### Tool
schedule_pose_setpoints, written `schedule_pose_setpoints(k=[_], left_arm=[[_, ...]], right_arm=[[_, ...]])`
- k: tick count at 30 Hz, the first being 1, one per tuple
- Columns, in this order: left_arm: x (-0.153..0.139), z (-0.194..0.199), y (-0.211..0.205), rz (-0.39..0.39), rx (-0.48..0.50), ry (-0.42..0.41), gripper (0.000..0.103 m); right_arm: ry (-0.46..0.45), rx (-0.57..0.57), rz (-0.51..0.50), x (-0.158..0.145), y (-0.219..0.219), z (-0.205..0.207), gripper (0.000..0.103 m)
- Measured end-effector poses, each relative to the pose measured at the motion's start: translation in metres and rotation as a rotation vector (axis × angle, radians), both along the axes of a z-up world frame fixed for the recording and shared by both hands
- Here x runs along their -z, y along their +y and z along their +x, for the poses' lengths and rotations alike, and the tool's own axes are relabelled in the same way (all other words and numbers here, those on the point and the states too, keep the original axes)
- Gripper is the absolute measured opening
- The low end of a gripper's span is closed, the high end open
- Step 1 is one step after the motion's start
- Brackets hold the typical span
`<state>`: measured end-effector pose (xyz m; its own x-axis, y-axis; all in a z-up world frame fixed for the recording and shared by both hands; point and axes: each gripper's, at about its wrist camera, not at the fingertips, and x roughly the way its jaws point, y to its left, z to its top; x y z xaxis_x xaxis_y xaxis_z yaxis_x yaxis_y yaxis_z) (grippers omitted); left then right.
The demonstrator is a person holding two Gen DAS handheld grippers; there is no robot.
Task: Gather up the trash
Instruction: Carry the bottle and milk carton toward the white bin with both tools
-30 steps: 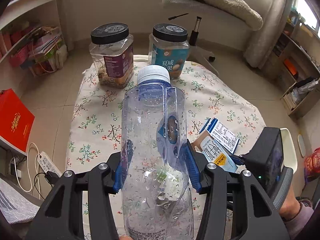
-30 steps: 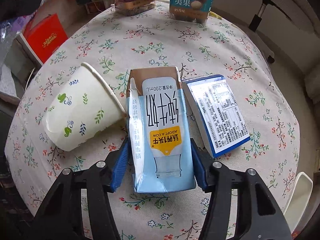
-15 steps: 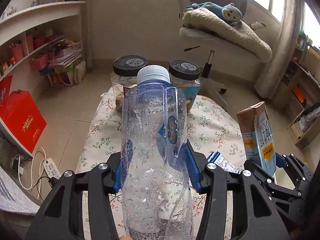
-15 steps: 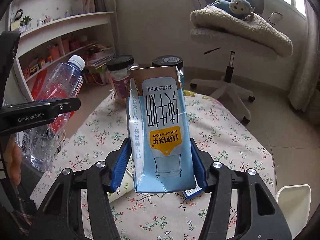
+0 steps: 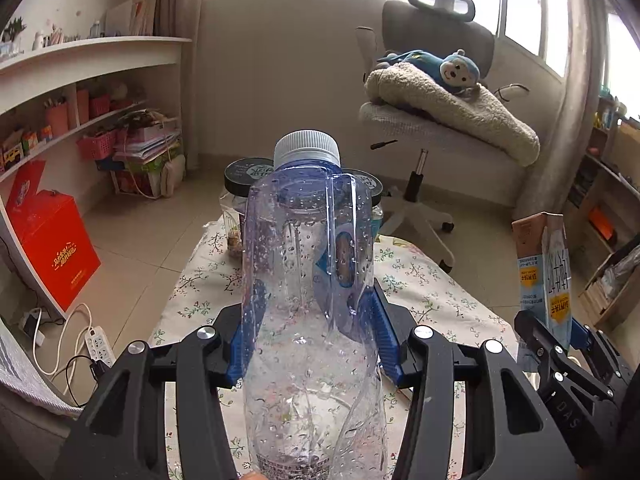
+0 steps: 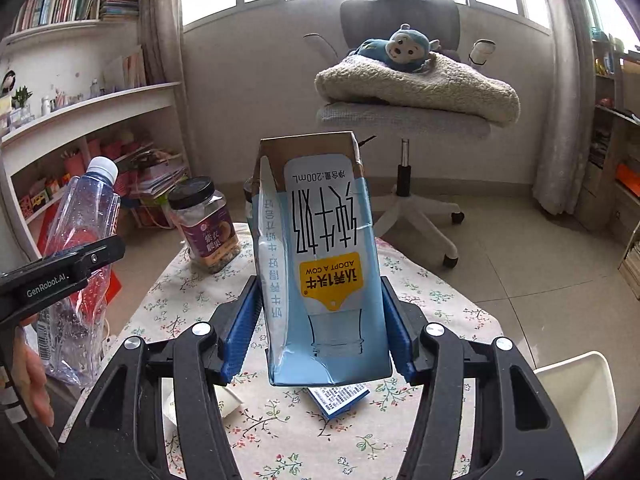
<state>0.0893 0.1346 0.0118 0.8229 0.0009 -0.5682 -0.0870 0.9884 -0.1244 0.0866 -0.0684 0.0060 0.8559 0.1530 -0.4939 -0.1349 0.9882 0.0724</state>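
My left gripper (image 5: 314,334) is shut on a clear, crumpled plastic bottle (image 5: 308,280) with a white cap, held up above the flowered table (image 5: 420,280). My right gripper (image 6: 316,330) is shut on a pale blue milk carton (image 6: 324,248), its brown open end pointing away from me. The same carton (image 5: 544,276) shows at the right edge of the left wrist view, and the bottle (image 6: 80,248) at the left of the right wrist view. On the cloth below the carton lie a blue-and-white box (image 6: 340,398) and part of a paper cup (image 6: 226,400).
Two black-lidded snack jars (image 6: 204,226) stand at the table's far end. Behind it is a grey office chair (image 5: 436,128) with a blanket and a plush monkey. White shelves (image 5: 88,80) and a red box (image 5: 52,244) are at the left; a white stool (image 6: 576,396) is at the right.
Both grippers have risen and tilted up with the bottle and the carton. The table has dropped lower in both views and the room beyond has come into sight.
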Motion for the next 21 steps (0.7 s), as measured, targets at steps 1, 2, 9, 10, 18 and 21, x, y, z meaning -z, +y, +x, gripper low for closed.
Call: schedule_pose_setpoints(k=[1,2,9,10,18,21], left_arm=[[-0.001,0.000,-0.003,0.003,-0.001,-0.006,0.051],[-0.002,-0.001,-0.006,0.008,-0.003,-0.012,0.051],[-0.010,-0.007,-0.035,0.030,0.006,-0.062,0.051],[-0.011,-0.007,-0.039,0.032,0.012,-0.066,0.051],[-0.017,-0.011,-0.075,0.028,0.055,-0.091,0.051],[-0.019,-0.012,-0.088,0.025,0.074,-0.097,0.051]], right_arm=[[-0.008,0.012,0.002,-0.001,-0.003,-0.001,0.054],[-0.015,0.023,0.003,-0.003,-0.006,-0.002,0.054],[-0.044,0.087,0.013,-0.010,-0.027,-0.011,0.054],[-0.048,0.095,0.015,-0.011,-0.030,-0.012,0.054],[-0.068,0.158,0.017,-0.019,-0.059,-0.024,0.055],[-0.077,0.181,0.018,-0.022,-0.072,-0.029,0.055]])
